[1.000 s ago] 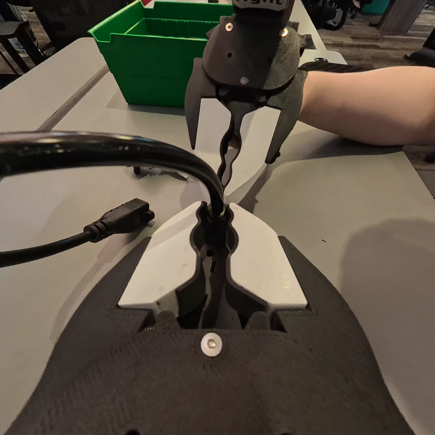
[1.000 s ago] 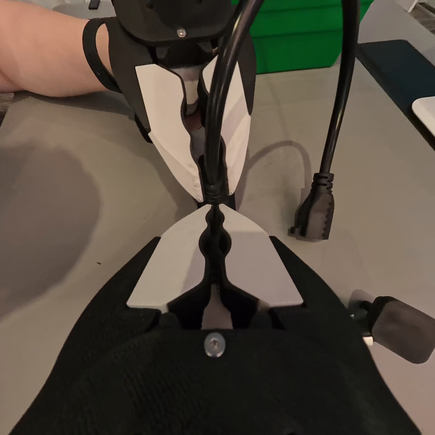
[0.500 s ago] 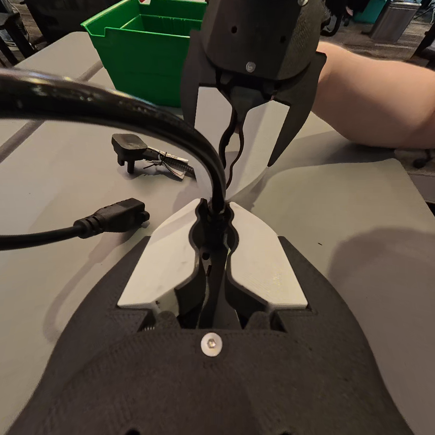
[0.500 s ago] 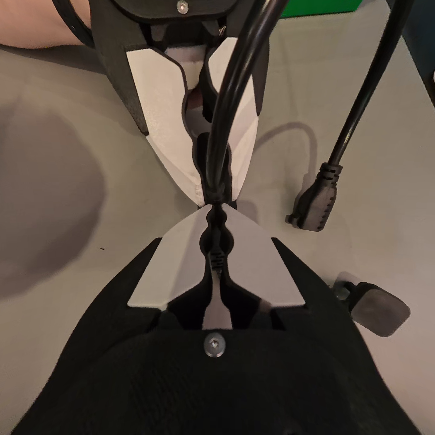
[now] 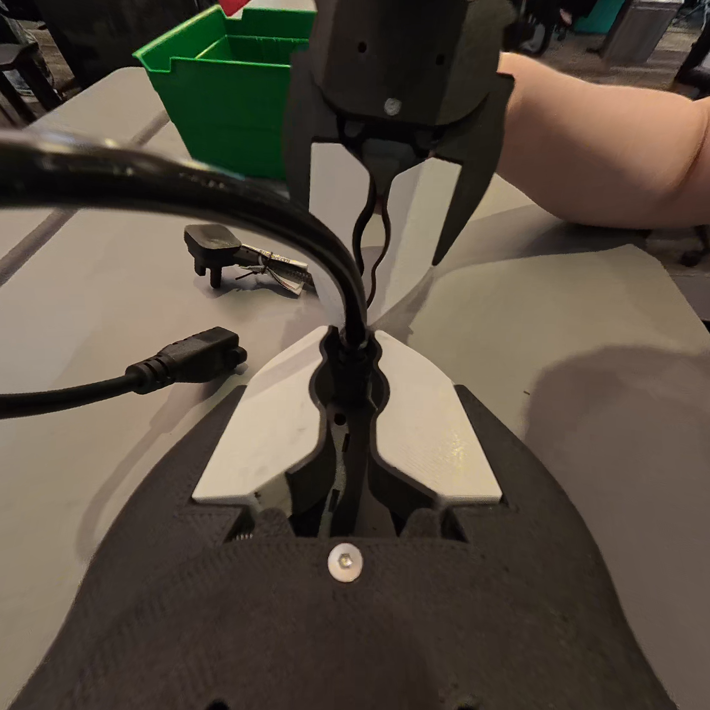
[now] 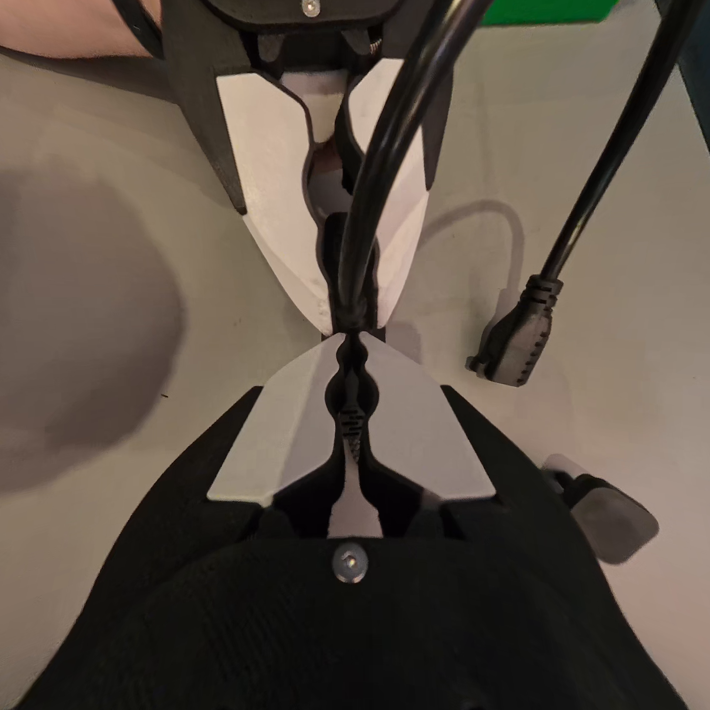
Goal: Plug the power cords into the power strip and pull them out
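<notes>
A thick black power cord is arching up and away from the left gripper, pinched at its tips. Its ribbed end is sitting between the right gripper fingers. The cord's black connector is lying left of the left gripper, and a black plug is lying farther ahead-left.

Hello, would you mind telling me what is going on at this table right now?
A person holds a two-finger gripper in each hand, tip to tip above a grey table. The left gripper is shut on a black power cord that arches away to the left. The right gripper is shut on a black ribbed cord end. A loose connector and a black plug lie on the table, with a green bin behind. No power strip shows.
</notes>
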